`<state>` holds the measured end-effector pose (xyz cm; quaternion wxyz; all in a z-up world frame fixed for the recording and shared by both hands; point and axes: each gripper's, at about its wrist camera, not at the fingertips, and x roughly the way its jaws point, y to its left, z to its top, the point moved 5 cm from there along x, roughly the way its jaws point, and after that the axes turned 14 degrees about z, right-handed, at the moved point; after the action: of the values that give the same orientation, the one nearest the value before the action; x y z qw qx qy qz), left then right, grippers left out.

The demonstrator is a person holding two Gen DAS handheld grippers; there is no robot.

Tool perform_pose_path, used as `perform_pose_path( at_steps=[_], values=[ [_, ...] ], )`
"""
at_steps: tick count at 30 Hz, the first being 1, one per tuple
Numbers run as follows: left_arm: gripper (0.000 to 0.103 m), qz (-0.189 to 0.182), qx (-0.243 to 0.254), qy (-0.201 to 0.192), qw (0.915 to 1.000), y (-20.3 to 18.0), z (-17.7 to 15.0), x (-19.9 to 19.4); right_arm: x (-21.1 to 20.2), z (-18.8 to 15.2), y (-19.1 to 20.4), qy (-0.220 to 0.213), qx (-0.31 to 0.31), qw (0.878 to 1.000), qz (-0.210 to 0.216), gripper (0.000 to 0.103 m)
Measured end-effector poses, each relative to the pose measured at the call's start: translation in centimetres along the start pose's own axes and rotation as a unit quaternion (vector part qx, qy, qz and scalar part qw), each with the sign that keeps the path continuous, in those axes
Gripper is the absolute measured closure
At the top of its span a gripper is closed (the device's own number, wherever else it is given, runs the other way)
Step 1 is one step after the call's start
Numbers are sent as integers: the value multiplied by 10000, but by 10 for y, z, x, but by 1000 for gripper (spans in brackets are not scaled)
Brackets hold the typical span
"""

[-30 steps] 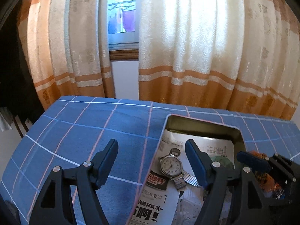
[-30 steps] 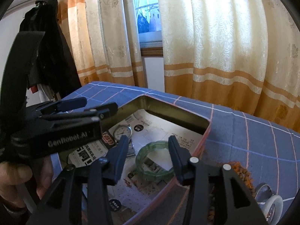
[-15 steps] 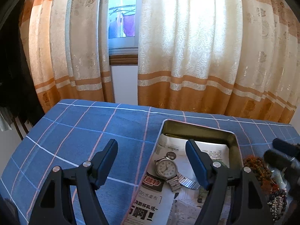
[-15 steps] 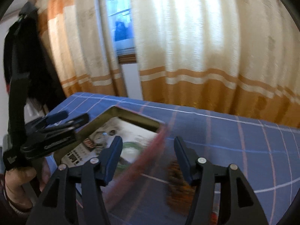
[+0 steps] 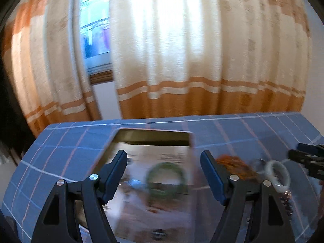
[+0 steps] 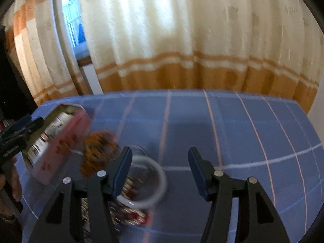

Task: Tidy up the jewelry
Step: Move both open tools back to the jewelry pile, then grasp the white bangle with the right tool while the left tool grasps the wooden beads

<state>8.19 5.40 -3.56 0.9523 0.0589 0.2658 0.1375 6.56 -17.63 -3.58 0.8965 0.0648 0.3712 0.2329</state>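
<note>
To my right the counter (image 6: 232,133) lies bare, room to pass. On my left the tin (image 6: 60,139), orange beads (image 6: 97,154) and white bangle (image 6: 154,180) crowd together, curtain (image 6: 182,40) behind.

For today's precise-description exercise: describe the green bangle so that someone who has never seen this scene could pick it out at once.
Find the blue checked tablecloth in front of the orange-banded curtains; on it sits a shallow tin lined with printed paper. The green bangle lies flat on that paper. It is the only green ring there; the white bangle and the orange beads lie outside the tin.
</note>
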Motion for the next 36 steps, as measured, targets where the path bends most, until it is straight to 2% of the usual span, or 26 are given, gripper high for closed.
perform_pose_path(
  at_steps=[2, 3, 6, 9, 15, 20, 21, 22, 26, 34, 35, 36],
  values=[
    [28, -77, 173, -33, 9998, -15, -1, -4, 3, -5, -5, 142, 11, 9999, 3, 43],
    [28, -45, 302, -74, 9995, -25, -2, -6, 8, -8, -6, 246, 34, 9997, 45, 47],
    [28, 33, 527, -117, 9985, -37, -5, -6, 18, -15, -7, 507, 80, 9985, 174, 51],
    [28, -36, 596, -8, 9982, -40, -9, -2, 28, -24, -3, 787, -77, 9969, 44, 59],
    [28, -87, 731, 120, 9972, -50, -13, 1, 29, -27, -3, 770, -296, 9963, -244, 71],
    [28, -316, 939, 282, 9947, -75, -15, 3, 31, -26, 0, 826, -435, 9952, -299, 73],
    [28, -341, 968, 300, 9943, -80, -16, 4, 33, -26, 0, 850, -464, 9948, -301, 87],
    [28, -364, 986, 313, 9940, -84, -16, 4, 34, -26, 1, 868, -515, 9944, -316, 89],
    [28, -436, 1119, 344, 9922, -97, -23, 5, 33, -26, 4, 834, -589, 9941, -363, 90],
    [28, -631, 1208, 419, 9898, -104, -24, 10, 19, -17, -6, 539, -217, 9980, -257, 91],
    [33, -636, 1223, 446, 9894, -105, -25, 11, 18, -16, -7, 518, -200, 9981, -274, 91],
    [42, -664, 1247, 487, 9888, -107, -26, 13, 17, -15, -8, 511, -179, 9982, -259, 91]
  ],
)
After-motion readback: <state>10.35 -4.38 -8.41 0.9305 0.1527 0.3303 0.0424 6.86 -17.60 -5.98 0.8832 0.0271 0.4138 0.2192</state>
